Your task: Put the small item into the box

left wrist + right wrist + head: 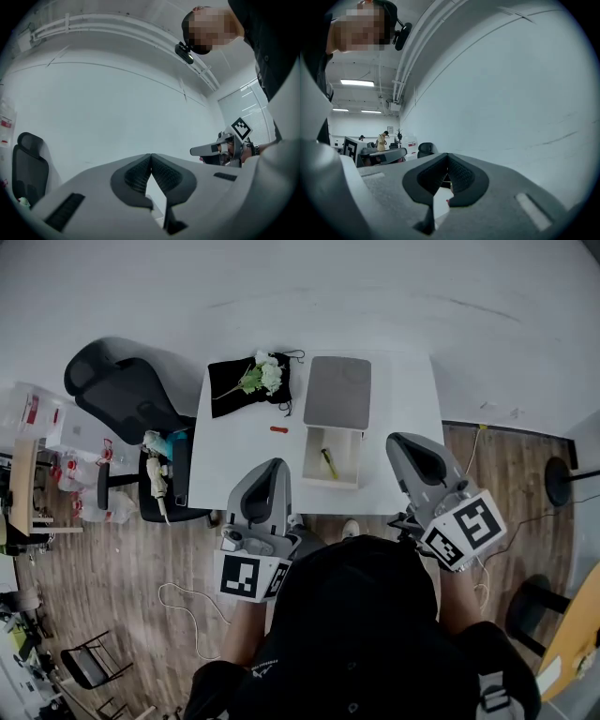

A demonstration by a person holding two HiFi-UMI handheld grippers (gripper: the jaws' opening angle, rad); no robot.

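Standing by: left gripper and right gripper are held close to the person at the near edge of the table.
Left jaws: tips pressed together, nothing between them.
Right jaws: likewise together and empty.
Small item: a short red piece lying flat on the bare table, left of the box and apart from it. It is too small to identify.
Box: open white box at the table's near edge, with a yellow-green thing already inside. A grey lid lies behind it toward the far edge.
Far left corner: black cloth with white flowers.
Step in hand: by my reading, the reach for the red piece, since nothing is grasped yet.
Doing it well: the left gripper sits nearer. Part the jaws before descending, straddle the piece across its narrow width and close low against the table. Lift clear of the box wall and release beside the yellow-green thing.
Risk: a flat, small piece may skid away as the jaws close.
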